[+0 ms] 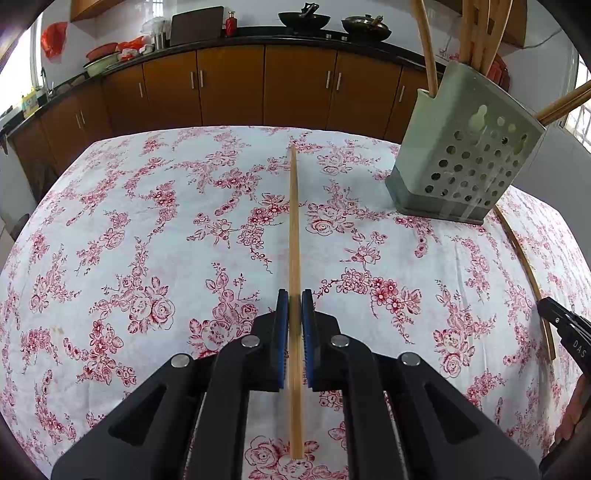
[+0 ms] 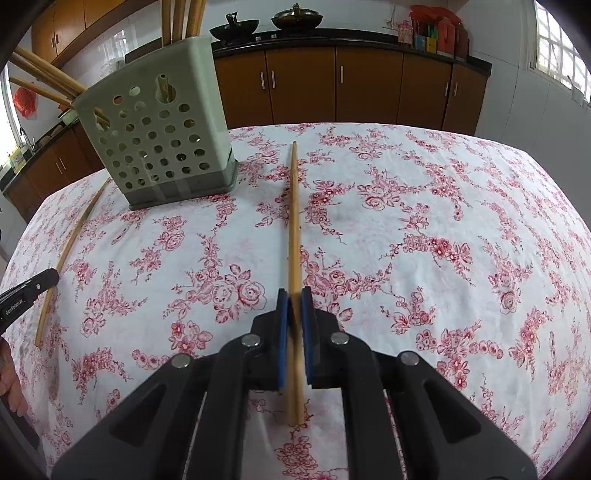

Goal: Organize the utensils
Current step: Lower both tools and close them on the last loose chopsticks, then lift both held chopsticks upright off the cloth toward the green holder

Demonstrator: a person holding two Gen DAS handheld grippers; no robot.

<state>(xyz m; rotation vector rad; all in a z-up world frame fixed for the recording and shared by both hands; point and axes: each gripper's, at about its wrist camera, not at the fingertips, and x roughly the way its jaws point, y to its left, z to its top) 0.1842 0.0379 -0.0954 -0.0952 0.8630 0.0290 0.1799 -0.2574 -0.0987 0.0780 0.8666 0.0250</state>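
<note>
Left tool (image 1: 294,301): jaws closed on one bamboo chopstick (image 1: 294,229), pointing away over the floral-clothed desk (image 1: 147,240). Right tool (image 2: 294,299): jaws likewise clamped on a second chopstick (image 2: 293,221). Beyond, between them: perforated green utensil holder (image 1: 465,155), holding more chopsticks (image 1: 476,33) upright. Right view alone shows a window (image 2: 557,55).
</note>
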